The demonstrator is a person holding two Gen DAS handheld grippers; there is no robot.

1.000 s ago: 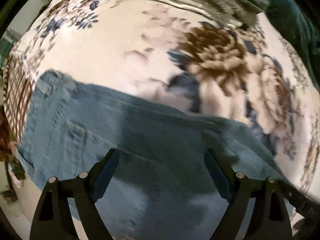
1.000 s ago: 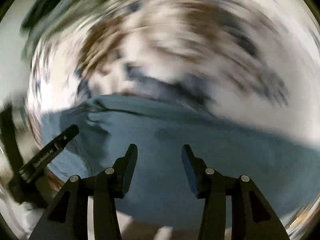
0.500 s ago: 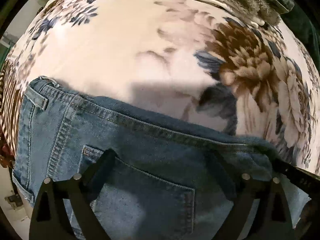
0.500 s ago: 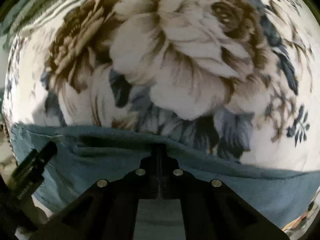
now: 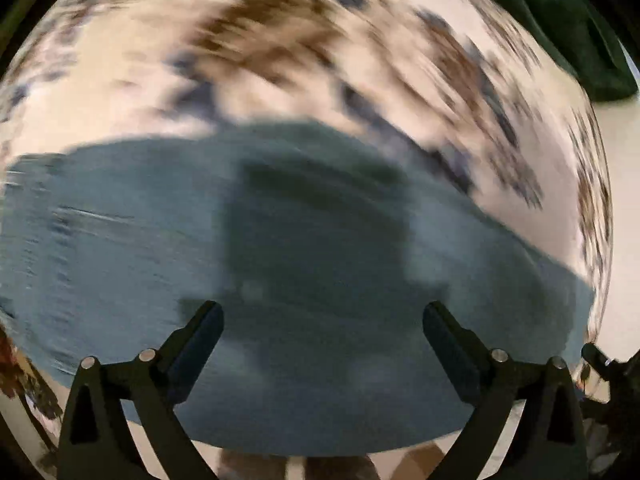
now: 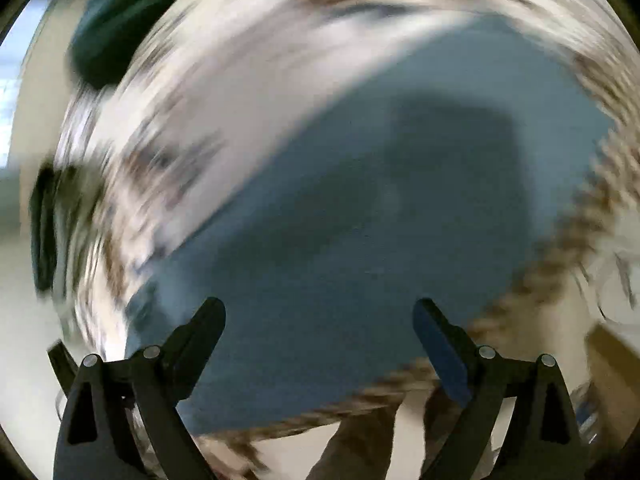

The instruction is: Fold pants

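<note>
The blue denim pants [image 5: 320,280] lie flat as a folded block on a floral bedspread [image 5: 280,60]. Both views are blurred by motion. My left gripper [image 5: 322,320] is open and empty, held above the near part of the pants. In the right wrist view the pants [image 6: 360,240] fill the middle, lying at a slant. My right gripper [image 6: 320,316] is open and empty above them. Each gripper casts a dark shadow on the denim.
A dark green cloth [image 5: 568,32] lies at the far right of the bed and shows at the upper left in the right wrist view [image 6: 116,28]. The bed's near edge and pale floor [image 6: 360,452] show below the pants.
The right gripper has opened; it was shut on the pants' edge half a second ago. Both grippers have lifted back from the pants and are swinging fast, blurring both views.
</note>
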